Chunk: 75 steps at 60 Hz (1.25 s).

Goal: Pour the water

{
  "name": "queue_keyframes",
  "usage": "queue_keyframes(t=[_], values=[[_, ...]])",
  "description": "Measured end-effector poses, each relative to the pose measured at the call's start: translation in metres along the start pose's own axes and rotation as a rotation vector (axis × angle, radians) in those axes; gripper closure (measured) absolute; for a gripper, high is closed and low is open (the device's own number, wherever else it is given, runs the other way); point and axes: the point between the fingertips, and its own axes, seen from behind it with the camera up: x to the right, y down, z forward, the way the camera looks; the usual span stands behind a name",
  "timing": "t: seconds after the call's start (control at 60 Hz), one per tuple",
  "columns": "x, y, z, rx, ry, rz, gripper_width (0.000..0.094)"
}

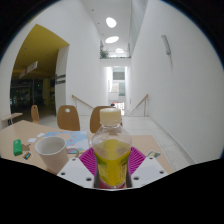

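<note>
A clear plastic bottle with a white cap and yellow liquid stands upright between my two fingers, whose pink pads press on both its sides. My gripper is shut on the bottle and holds it above the wooden table. A white cup stands on the table just to the left of the bottle, its opening facing up. I cannot see whether the cup holds anything.
A small green object lies on the table left of the cup. Wooden chairs stand behind the table. Beyond is a bright white hall with a staircase and railings.
</note>
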Motion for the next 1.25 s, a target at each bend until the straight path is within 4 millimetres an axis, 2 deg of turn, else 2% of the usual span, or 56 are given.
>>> queue_keyframes(t=[0.1,0.15,0.167,0.183,0.317,0.333,0.35,0.45,0.467,0.5,0.533,0.617,0.633,0.65,0.817,0.833,0.95,1.133,1.25], values=[[-0.003,0.01,-0.002,-0.035,-0.008,-0.012,0.0566],[0.001,0.007,-0.001,-0.018,-0.003,-0.004,0.0567],[0.004,0.002,-0.008,-0.012,-0.004,-0.001,0.0567],[0.0,0.01,-0.006,-0.013,-0.006,0.001,0.0567],[0.002,0.013,0.0,-0.019,-0.016,0.025,0.0564],[0.006,0.008,-0.003,-0.02,-0.022,0.025,0.0549],[-0.006,0.015,0.005,-0.024,-0.023,0.027,0.0527],[-0.01,0.023,0.007,-0.068,-0.032,0.031,0.0364],[-0.009,0.024,0.007,-0.075,-0.029,0.032,0.0322],[0.0,0.018,-0.006,-0.082,-0.022,0.032,0.0193],[0.001,0.017,-0.008,-0.074,-0.02,0.041,0.0064],[-0.002,0.015,-0.012,-0.065,-0.031,0.069,0.0082],[0.008,0.01,-0.032,-0.07,-0.039,0.068,0.008],[0.005,0.009,-0.038,-0.072,-0.049,0.069,0.0079],[-0.019,0.018,-0.086,-0.087,-0.184,0.112,0.008],[-0.01,0.017,-0.097,-0.091,-0.201,0.123,0.0079],[-0.01,0.027,-0.133,-0.114,-0.278,0.179,0.008],[0.014,0.04,-0.168,-0.115,-0.325,0.261,0.0076],[0.032,0.041,-0.178,-0.101,-0.357,0.301,0.008]])
